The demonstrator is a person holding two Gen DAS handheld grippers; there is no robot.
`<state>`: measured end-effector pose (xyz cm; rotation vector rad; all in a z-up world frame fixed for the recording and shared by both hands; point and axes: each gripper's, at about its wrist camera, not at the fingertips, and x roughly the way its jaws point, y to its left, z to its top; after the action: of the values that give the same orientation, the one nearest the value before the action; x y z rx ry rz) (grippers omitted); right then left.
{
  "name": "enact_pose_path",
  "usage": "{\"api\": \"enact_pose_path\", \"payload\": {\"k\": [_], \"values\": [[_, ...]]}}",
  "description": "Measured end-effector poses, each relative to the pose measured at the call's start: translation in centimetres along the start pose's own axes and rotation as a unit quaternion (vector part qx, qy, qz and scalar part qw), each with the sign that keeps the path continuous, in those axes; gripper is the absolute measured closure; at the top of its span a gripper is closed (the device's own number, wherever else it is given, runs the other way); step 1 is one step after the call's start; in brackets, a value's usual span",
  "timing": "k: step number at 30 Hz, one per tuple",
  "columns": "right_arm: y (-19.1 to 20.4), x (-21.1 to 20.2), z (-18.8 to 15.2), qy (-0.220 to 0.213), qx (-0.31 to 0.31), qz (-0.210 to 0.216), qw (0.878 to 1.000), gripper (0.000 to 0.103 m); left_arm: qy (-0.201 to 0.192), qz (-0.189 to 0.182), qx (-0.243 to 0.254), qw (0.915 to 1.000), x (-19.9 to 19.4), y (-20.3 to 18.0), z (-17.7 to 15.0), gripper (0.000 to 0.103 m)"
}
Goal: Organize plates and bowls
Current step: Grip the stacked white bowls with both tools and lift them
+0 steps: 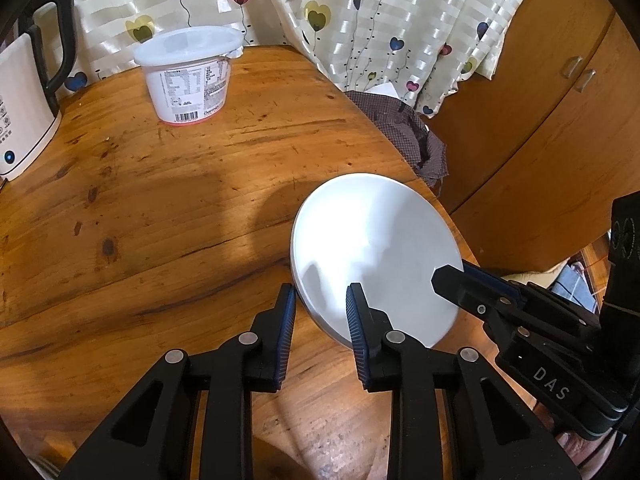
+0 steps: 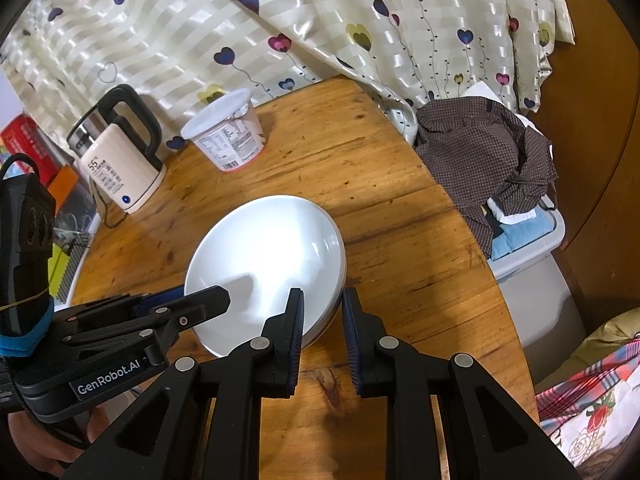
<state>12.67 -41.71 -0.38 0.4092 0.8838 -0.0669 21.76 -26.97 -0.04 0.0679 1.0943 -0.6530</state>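
A shallow white bowl [image 1: 376, 240] [image 2: 268, 256] is near the right edge of the round wooden table [image 1: 160, 220], tilted; I cannot tell whether it still touches the wood. My left gripper [image 1: 320, 292] [image 2: 204, 294] straddles its near-left rim, one pad under the outer wall and one on the inside, both against it. My right gripper [image 2: 322, 300] [image 1: 452, 274] is shut on the opposite rim, one finger inside the bowl and one outside. The bowl looks empty.
A lidded white plastic tub [image 1: 188, 76] and a cream electric kettle [image 1: 24, 92] stand at the table's far side by a heart-patterned curtain [image 2: 280, 20]. A checked cloth [image 2: 488, 152] lies over a bin beside the table. A wooden cabinet [image 1: 560, 100] stands to the right.
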Motion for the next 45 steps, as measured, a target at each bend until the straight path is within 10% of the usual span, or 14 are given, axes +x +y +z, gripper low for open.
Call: {"api": "enact_pose_path", "payload": {"k": [45], "values": [[9.7, -6.8, -4.1, -0.017, -0.072, 0.042, 0.996, 0.084, -0.07, 0.042, -0.032, 0.9962, -12.0, 2.5, -7.0, 0.076]]}}
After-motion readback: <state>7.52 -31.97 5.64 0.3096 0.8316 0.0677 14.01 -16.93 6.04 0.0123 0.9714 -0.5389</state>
